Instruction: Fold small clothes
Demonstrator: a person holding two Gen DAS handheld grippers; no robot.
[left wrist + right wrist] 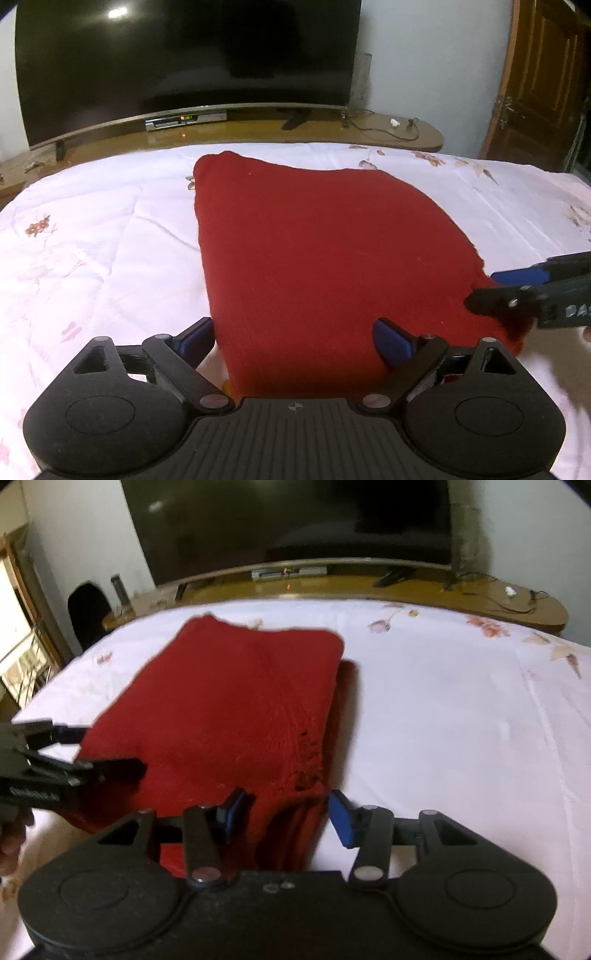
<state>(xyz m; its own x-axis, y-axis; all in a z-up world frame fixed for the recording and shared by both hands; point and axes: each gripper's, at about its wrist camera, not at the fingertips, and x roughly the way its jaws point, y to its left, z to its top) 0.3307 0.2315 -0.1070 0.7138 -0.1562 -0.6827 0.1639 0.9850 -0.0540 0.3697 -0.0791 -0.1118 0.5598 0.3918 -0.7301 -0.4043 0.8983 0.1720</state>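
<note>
A red knitted garment (314,251) lies folded flat on the white flowered bed sheet (96,236). My left gripper (295,339) is open, its blue pads either side of the garment's near left corner. My right gripper (286,812) is open around the garment's near right corner (295,805), where folded layers bunch between the pads. The garment also shows in the right wrist view (229,709), with a lower layer sticking out along its right side. Each gripper appears in the other's view: the right one (491,291) at the right edge, the left one (92,749) at the left edge.
A large dark TV (184,55) stands on a wooden bench (388,129) beyond the bed, with a set-top box (184,120) and cables. A wooden door (543,81) is at the far right. A dark chair (88,609) stands at the far left.
</note>
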